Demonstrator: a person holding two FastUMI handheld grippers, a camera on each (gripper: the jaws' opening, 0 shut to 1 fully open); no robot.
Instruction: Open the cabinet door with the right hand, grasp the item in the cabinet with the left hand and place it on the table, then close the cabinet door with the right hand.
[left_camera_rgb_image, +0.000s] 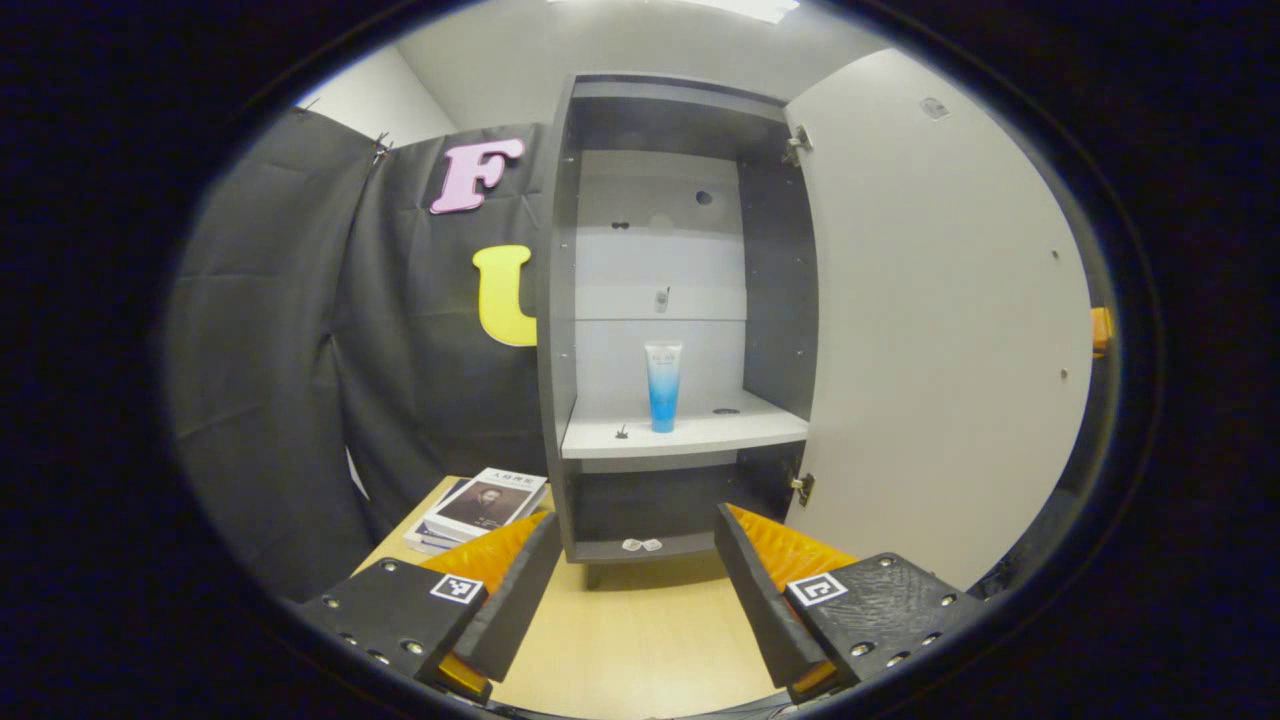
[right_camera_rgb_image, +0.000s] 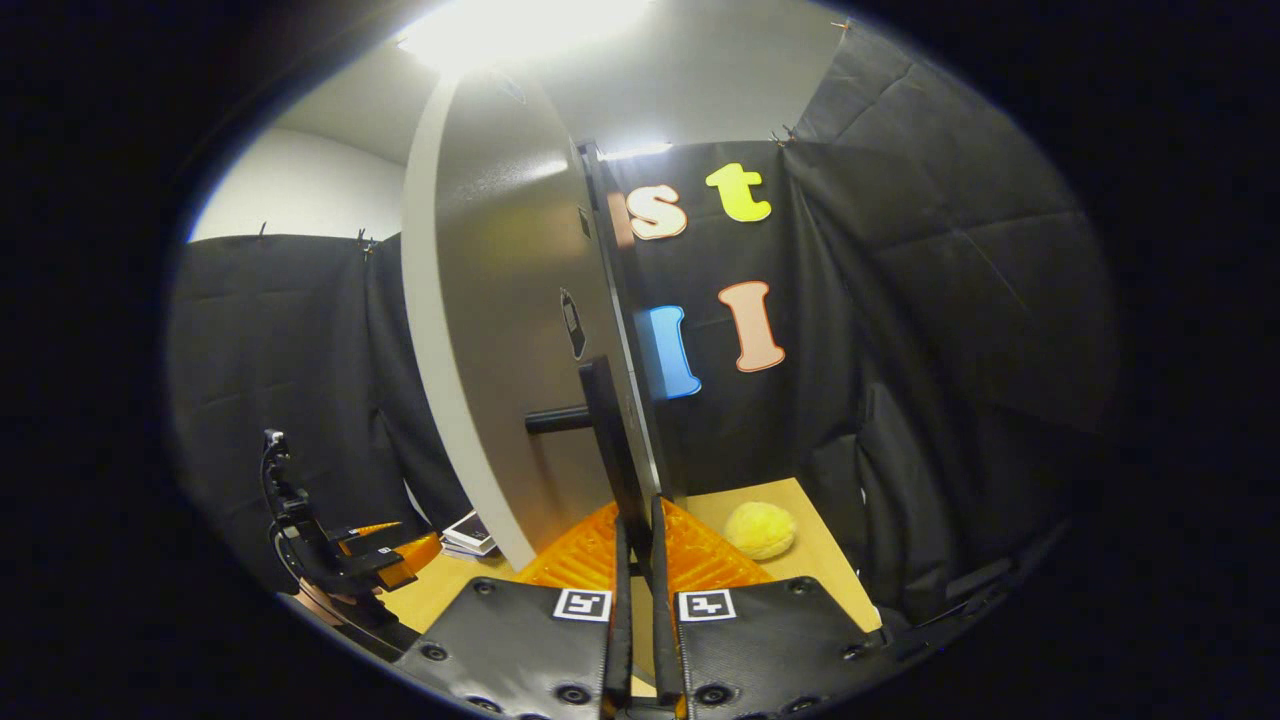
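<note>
The grey cabinet (left_camera_rgb_image: 560, 300) stands open on the table, its white door (left_camera_rgb_image: 930, 320) swung out to the right. A blue-and-white tube (left_camera_rgb_image: 662, 385) stands upright on the white middle shelf (left_camera_rgb_image: 690, 435). My left gripper (left_camera_rgb_image: 636, 560) is open, low over the table in front of the cabinet, well short of the tube. In the right gripper view, my right gripper (right_camera_rgb_image: 636, 545) is shut on the door's dark bar handle (right_camera_rgb_image: 612, 450), with the door (right_camera_rgb_image: 500, 340) seen edge-on. The left gripper (right_camera_rgb_image: 350, 570) shows farther off at lower left.
A stack of books (left_camera_rgb_image: 485, 505) lies on the wooden table (left_camera_rgb_image: 640, 630) left of the cabinet. A yellow fuzzy ball (right_camera_rgb_image: 760, 528) rests on the table to the right of the door. Black cloth walls close in all around.
</note>
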